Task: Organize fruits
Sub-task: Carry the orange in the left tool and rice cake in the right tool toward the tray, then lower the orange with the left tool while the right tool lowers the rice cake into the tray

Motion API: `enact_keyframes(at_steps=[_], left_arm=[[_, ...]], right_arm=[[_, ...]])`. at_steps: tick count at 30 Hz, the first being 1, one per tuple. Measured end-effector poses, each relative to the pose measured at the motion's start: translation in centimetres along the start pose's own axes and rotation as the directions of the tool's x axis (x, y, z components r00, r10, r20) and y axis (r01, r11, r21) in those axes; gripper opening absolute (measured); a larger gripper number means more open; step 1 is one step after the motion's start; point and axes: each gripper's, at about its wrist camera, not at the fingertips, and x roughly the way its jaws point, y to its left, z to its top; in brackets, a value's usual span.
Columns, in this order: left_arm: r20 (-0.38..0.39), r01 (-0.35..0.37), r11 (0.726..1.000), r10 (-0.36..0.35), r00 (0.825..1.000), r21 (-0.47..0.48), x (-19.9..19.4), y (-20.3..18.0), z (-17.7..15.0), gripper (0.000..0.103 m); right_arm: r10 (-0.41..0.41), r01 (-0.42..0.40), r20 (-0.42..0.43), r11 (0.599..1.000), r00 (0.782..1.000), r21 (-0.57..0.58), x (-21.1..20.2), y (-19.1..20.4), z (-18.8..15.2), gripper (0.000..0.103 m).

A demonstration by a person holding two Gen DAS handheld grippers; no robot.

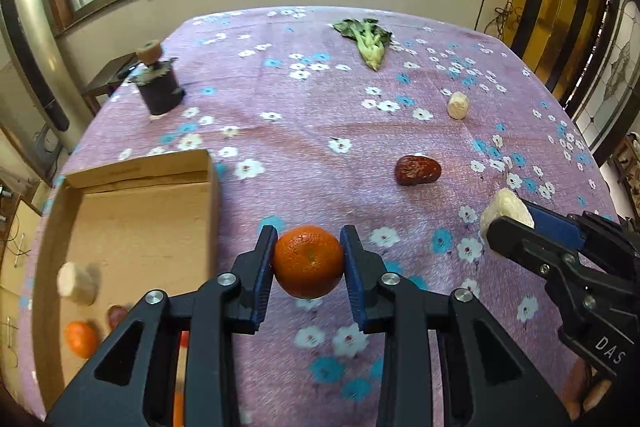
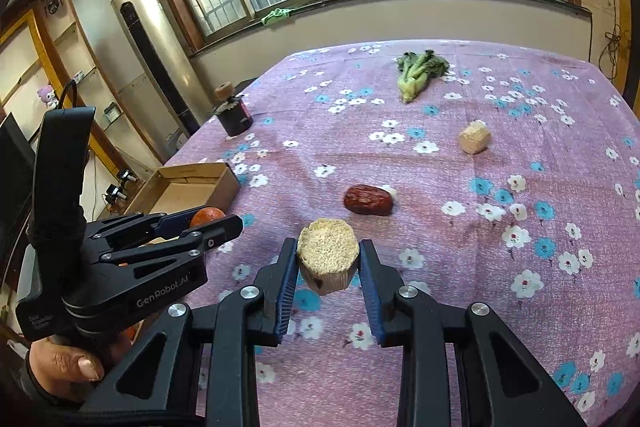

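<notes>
My left gripper [image 1: 308, 263] is clamped on an orange [image 1: 309, 261], both blue pads pressed to its sides, and it hangs clear above the flowered tablecloth [image 1: 320, 131]. My right gripper [image 2: 328, 263] is closed on a pale, crumbly puffed cake [image 2: 328, 255], held the same way off the cloth.

To the left of the orange lies the open cardboard box [image 1: 140, 203], its near wall just beside my left finger. Inside it I see another pale cake [image 1: 78, 283], a second orange [image 1: 81, 339] and a dark red fruit [image 1: 117, 315] partly hidden behind my own frame.

Still out on the cloth: a wrinkled red date [image 1: 418, 169] ahead and to the right of the orange, another pale cake [image 1: 458, 105] farther back, and a leafy green vegetable [image 1: 366, 39] near the far edge. A dark jar with a cork-like top [image 1: 158, 83] stands at the left edge, beyond the box.

My right gripper sits close on the right side of the left one, with open cloth between them. Nothing lies between the orange and the box wall.
</notes>
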Motion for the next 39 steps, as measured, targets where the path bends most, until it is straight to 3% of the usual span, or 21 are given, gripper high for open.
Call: enact_keyframes(at_steps=[17,39], left_arm=[[0.044,-0.033,0.998,0.035,0.998,-0.060,-3.6,5.3,-1.7,0.030],[0.065,-0.062,0.989,0.071,0.995,-0.132,-4.7,10.8,-2.4,0.030]], right_arm=[[0.045,-0.045,-0.002,0.995,0.999,-0.091,0.7,6.6,0.9,0.031],[0.094,-0.097,-0.028,0.981,0.995,-0.170,2.6,12.6,1.6,0.030]])
